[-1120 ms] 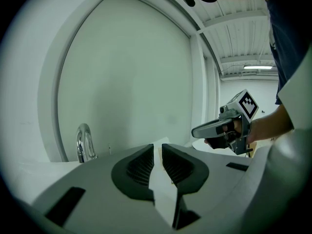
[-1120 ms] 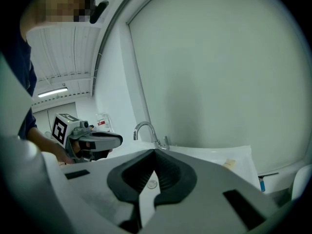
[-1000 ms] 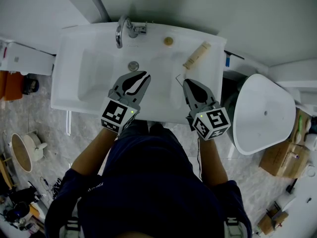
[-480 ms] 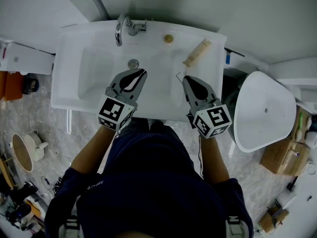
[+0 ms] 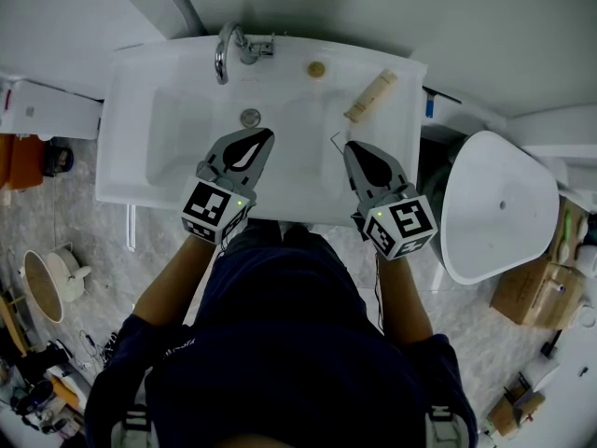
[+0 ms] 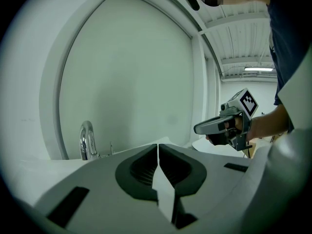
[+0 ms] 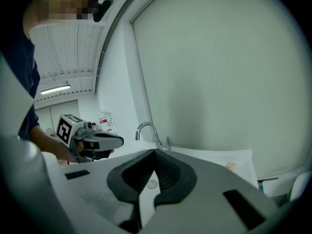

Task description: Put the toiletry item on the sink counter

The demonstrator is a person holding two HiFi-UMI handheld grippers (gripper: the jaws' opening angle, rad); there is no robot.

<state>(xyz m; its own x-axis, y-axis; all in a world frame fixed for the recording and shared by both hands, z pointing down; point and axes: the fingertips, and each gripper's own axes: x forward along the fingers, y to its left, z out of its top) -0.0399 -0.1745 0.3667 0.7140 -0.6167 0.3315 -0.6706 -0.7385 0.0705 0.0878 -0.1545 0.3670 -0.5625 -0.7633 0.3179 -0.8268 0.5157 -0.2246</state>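
Lying flat and slantwise at 1 o'clock on the sink counter: the tan toiletry tube, touching neither claw, print too small to read. In the right gripper view, reduced to a tan end peeking past the right jaw. In the left gripper view, hidden behind the jaw body.

At 12 o'clock, the chrome faucet. At 3 o'clock of it, a small round tan thing, too small to identify.

Over the basin, at 6 o'clock of the drain, the left gripper: jaws just closed further, tip to tip, nothing between. At 4 o'clock of the drain, the right gripper: tips likewise together, nothing clamped.

Hands mostly hidden under the marker cubes. Counter's front edge partly covered by a dark shirt. At 3 o'clock of the sink, a white toilet lid.
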